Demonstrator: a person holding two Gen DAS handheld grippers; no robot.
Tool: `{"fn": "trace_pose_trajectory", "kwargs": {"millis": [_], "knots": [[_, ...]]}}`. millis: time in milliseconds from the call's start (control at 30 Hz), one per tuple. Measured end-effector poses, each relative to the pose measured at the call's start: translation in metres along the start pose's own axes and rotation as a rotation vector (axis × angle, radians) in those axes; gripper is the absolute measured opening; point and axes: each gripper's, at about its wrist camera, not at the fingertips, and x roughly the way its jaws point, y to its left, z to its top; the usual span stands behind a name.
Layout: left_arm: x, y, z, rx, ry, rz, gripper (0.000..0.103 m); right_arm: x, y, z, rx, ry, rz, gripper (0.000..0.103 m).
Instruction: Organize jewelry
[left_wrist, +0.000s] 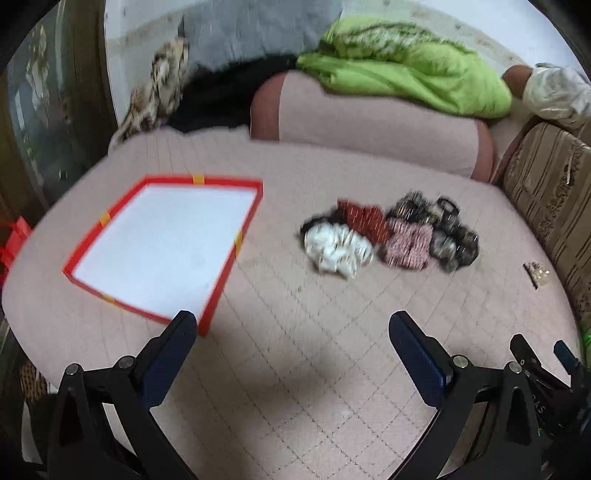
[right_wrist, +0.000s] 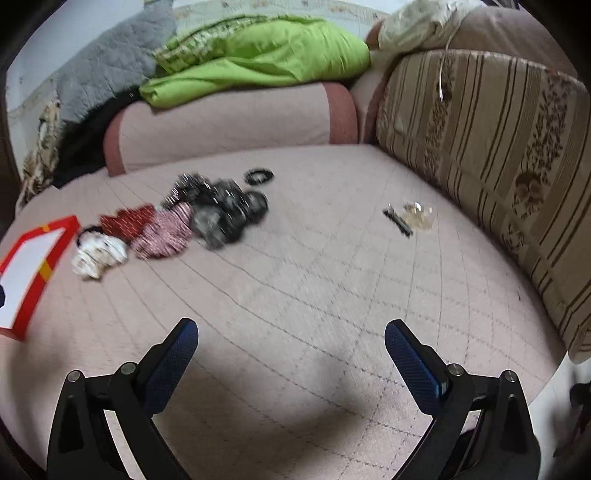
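Note:
A pile of fabric scrunchies and hair ties (left_wrist: 391, 236) lies on the pink quilted bed: a white one (left_wrist: 336, 249), red ones and dark ones. The pile also shows in the right wrist view (right_wrist: 177, 221). A red-rimmed tray with a white floor (left_wrist: 162, 243) lies left of it and is empty; its corner shows in the right wrist view (right_wrist: 33, 266). A black ring (right_wrist: 259, 175) lies behind the pile. A small clip and a clear trinket (right_wrist: 410, 218) lie to the right. My left gripper (left_wrist: 291, 325) and right gripper (right_wrist: 291, 332) are open, empty, short of the pile.
A pink bolster (left_wrist: 369, 122) with a green blanket (left_wrist: 406, 70) on it lies at the back. A striped brown cushion (right_wrist: 498, 155) runs along the right side. A grey quilt (right_wrist: 107, 70) and dark clothes lie at the back left. The bed edge is at the left.

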Motion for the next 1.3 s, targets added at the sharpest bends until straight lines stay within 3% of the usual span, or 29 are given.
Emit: {"fn": "trace_pose_trajectory", "kwargs": {"millis": [200,300,400,533,800,1133,1300], "knots": [[-0.041,0.000,0.014,0.016,-0.179,0.062,0.103,-0.035,0.012,0.017,-0.057,-0.161,-0.015,0.103],[-0.054,0.005,0.021,0.009,-0.233,0.124,0.103,-0.038,0.017,0.025,-0.086,-0.167,-0.004,0.103],[-0.054,0.009,0.027,0.027,-0.236,0.181,0.103,-0.040,0.015,0.032,-0.079,-0.159,0.035,0.103],[-0.048,0.022,0.030,0.020,-0.218,0.215,0.103,-0.039,0.015,0.043,-0.057,-0.125,0.075,0.103],[-0.022,0.025,0.023,0.000,-0.130,0.159,0.103,-0.019,0.020,0.029,-0.031,-0.004,0.101,0.103],[0.013,0.017,0.014,0.009,0.032,0.080,0.103,-0.001,0.024,0.022,-0.041,0.059,0.116,0.103],[0.025,0.013,0.012,0.018,0.074,0.059,0.103,0.010,0.020,0.020,-0.022,0.093,0.113,0.103]]}}
